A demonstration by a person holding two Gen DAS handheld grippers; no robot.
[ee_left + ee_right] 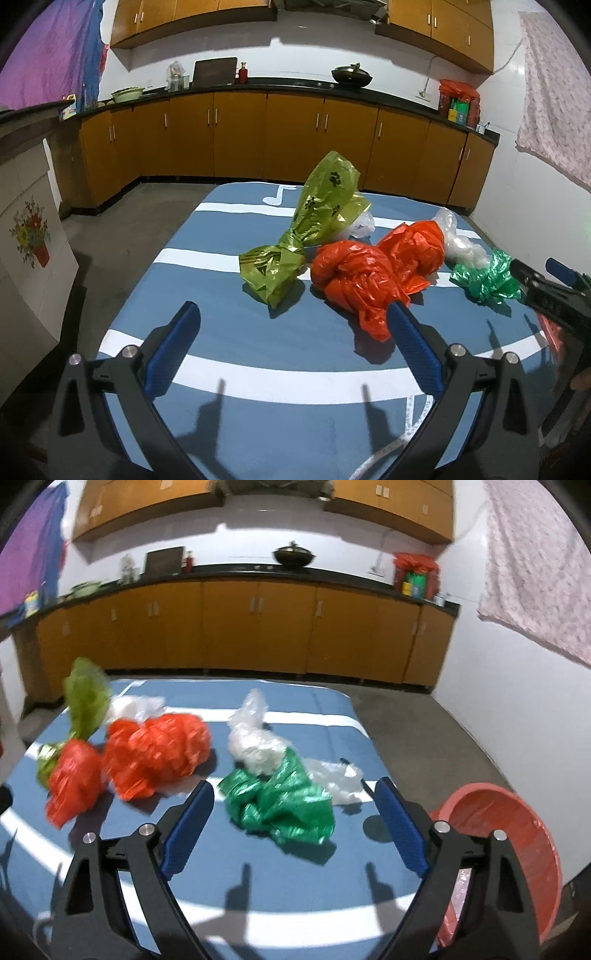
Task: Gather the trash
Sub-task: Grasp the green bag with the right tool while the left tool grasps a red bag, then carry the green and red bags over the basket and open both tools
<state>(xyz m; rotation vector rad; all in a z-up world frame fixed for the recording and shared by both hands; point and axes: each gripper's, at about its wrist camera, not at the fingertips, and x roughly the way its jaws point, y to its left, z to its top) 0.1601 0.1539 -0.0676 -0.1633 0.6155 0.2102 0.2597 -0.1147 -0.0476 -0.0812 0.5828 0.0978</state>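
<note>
step: approach | right claw (295, 797) wide open, empty, aimed at green bag (280, 805) on table (258, 853) | left claw (291, 321) open, empty, near red bag (354, 280) | red bin (517, 834) placed beside for drop-off

Left gripper (293, 314) and right gripper (295, 790), fingers apart

Six crumpled plastic bags lie on the blue striped table (229, 332). Two are red: one red bag (354, 280) just ahead of the left gripper's right finger, a second red bag (413, 251) beyond it. One olive-green paw-print bag (317, 214) lies ahead. One emerald-green bag (280, 801) sits between the right gripper's fingers. Two clear bags: one clear bag (255, 738) beyond the emerald one, another clear bag (136, 707) far left. One red basin (509, 849) stands to the right.
</note>
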